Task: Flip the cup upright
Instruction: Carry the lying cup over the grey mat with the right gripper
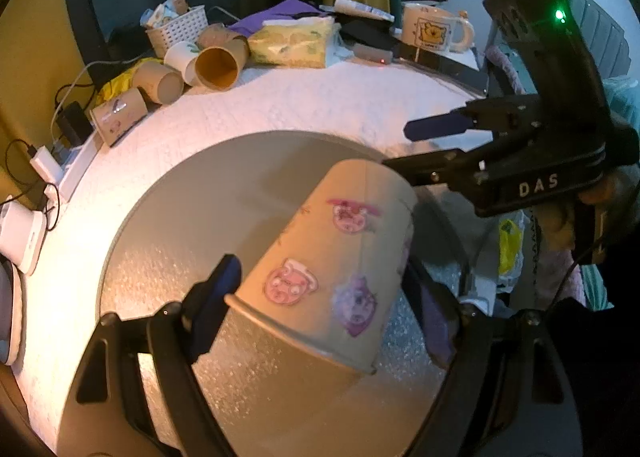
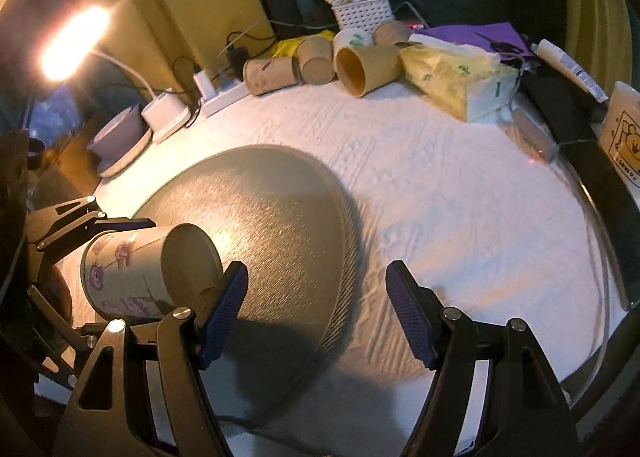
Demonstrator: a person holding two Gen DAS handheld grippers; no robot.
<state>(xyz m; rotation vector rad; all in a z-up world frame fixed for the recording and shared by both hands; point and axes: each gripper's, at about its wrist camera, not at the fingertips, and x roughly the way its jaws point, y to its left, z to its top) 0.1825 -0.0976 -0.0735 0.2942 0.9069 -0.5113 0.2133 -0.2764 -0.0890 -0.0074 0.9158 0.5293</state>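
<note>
The left hand-held gripper point(image 1: 320, 297) is clamped on the sides of the paper cup point(image 1: 336, 273), which is tilted with its closed base pointing away and its rim toward the camera, lifted above the round grey mat point(image 2: 280, 217) on the white-covered surface point(image 2: 440, 185). The right hand-held gripper point(image 2: 316, 313) is wide open and holds nothing, just right of the cup's base. At the far edge lie several other paper cups point(image 2: 364, 67), a tissue pack point(image 2: 452, 77) and a white basket point(image 2: 362, 13).
</note>
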